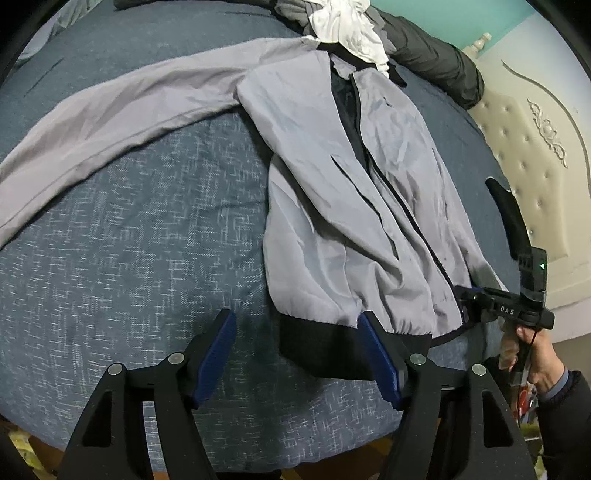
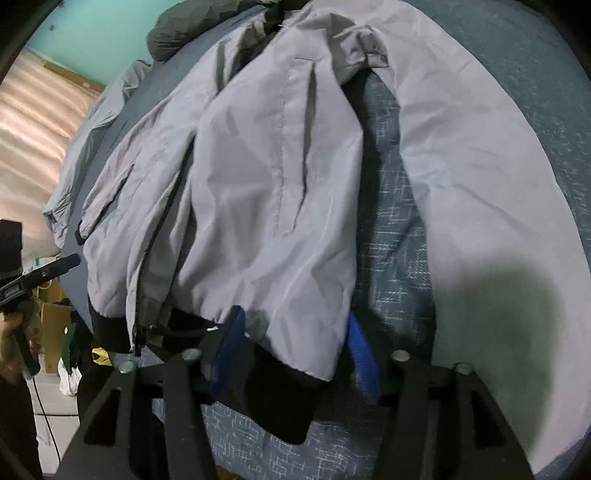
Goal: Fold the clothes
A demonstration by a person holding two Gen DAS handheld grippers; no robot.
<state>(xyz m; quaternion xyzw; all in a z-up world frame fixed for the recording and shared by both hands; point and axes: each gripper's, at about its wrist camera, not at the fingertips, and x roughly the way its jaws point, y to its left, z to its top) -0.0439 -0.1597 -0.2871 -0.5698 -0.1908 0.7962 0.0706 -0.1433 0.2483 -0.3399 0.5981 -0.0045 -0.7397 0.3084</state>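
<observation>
i'm lining up both grippers, left (image 1: 297,354) and right (image 2: 293,354), wide open, holding nothing, at the jacket (image 1: 354,206) hem in the lower centre; next i'm pinching it.

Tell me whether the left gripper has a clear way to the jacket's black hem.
Probably yes: the left gripper is open, and the black hem lies uncovered on the bed right beside its fingers.

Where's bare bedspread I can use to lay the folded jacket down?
The bare bedspread lies between the outstretched sleeve and the left gripper, left of the jacket body. The far end is crowded with the clothes pile.
</observation>
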